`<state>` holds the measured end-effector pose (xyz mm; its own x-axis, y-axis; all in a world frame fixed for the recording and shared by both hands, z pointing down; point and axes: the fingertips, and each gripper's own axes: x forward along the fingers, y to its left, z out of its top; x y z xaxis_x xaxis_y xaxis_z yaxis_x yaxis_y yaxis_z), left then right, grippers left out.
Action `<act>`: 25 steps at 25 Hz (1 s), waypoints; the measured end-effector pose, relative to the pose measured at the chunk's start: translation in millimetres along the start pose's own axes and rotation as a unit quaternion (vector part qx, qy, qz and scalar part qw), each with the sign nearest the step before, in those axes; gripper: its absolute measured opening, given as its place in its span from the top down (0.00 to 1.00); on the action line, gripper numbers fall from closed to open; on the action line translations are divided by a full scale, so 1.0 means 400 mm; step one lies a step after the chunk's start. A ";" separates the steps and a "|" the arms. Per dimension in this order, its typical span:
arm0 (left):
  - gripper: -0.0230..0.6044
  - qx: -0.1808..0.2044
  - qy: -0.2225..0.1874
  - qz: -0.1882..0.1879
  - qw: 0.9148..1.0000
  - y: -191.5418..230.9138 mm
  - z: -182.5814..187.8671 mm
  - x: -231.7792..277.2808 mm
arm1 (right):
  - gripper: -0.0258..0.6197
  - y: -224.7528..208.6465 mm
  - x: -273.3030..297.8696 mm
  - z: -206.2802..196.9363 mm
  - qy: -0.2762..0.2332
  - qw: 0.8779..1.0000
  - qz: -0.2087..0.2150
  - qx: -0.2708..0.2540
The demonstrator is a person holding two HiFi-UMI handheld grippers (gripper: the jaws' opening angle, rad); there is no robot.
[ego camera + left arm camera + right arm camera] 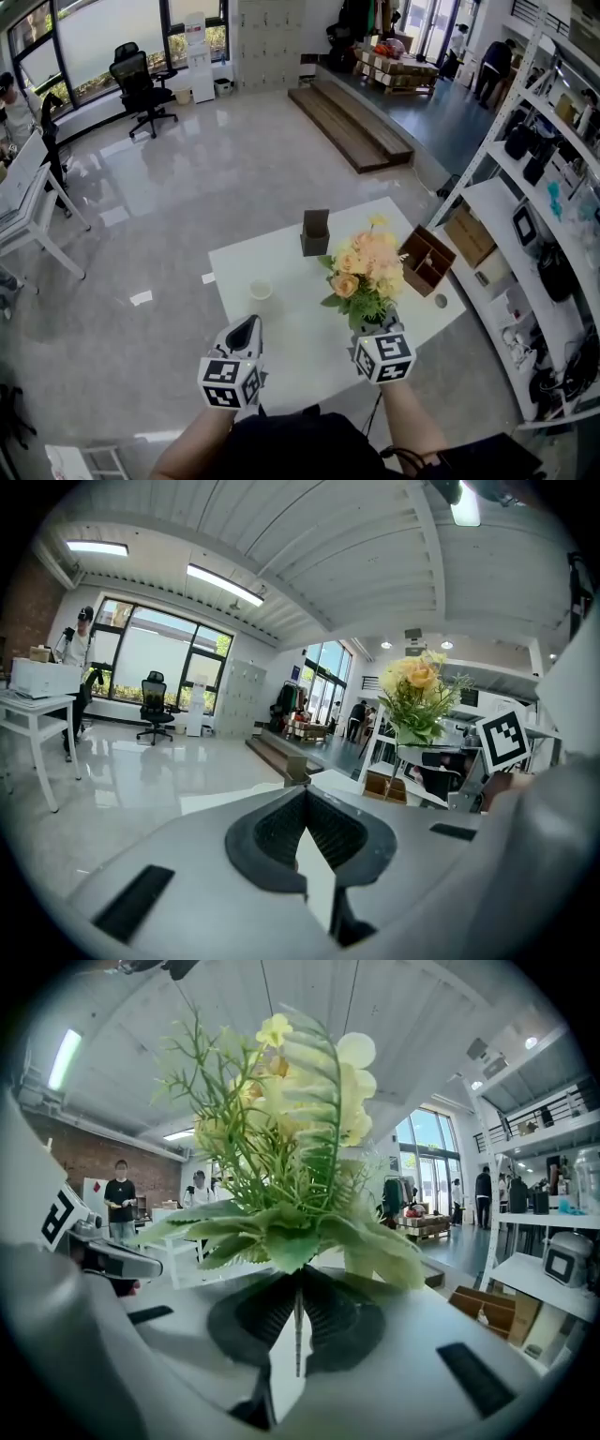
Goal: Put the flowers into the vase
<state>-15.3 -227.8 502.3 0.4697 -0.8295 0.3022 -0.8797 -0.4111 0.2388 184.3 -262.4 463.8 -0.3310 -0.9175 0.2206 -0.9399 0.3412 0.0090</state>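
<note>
A bunch of peach and yellow flowers (367, 270) with green leaves stands upright over the white table (281, 258). My right gripper (376, 324) is shut on its thin stem (298, 1327), and the blooms (281, 1138) fill the right gripper view. The dark square vase (316, 232) stands at the table's far middle, apart from the bunch and to its upper left. My left gripper (248, 326) hovers over the table's near left, shut and empty (302, 797). From the left gripper view the flowers (417, 697) rise at the right.
An open wooden box (427, 260) sits on the table's right edge beside the flowers. A small white cup (261, 290) rests near the left gripper. White shelving (525, 225) runs along the right; a desk (28, 202) and office chair (141, 84) stand far left.
</note>
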 end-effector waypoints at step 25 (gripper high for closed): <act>0.96 -0.041 -0.021 0.125 0.991 0.165 -0.029 -0.177 | 0.92 0.394 0.204 0.369 -0.125 0.972 0.195 -0.040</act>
<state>-106.0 -191.8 507.4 0.2326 -0.9171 0.3237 -0.9587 -0.1602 0.2350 -3.0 -313.7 339.1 -0.6803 -0.7326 -0.0221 -0.7326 0.6788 0.0510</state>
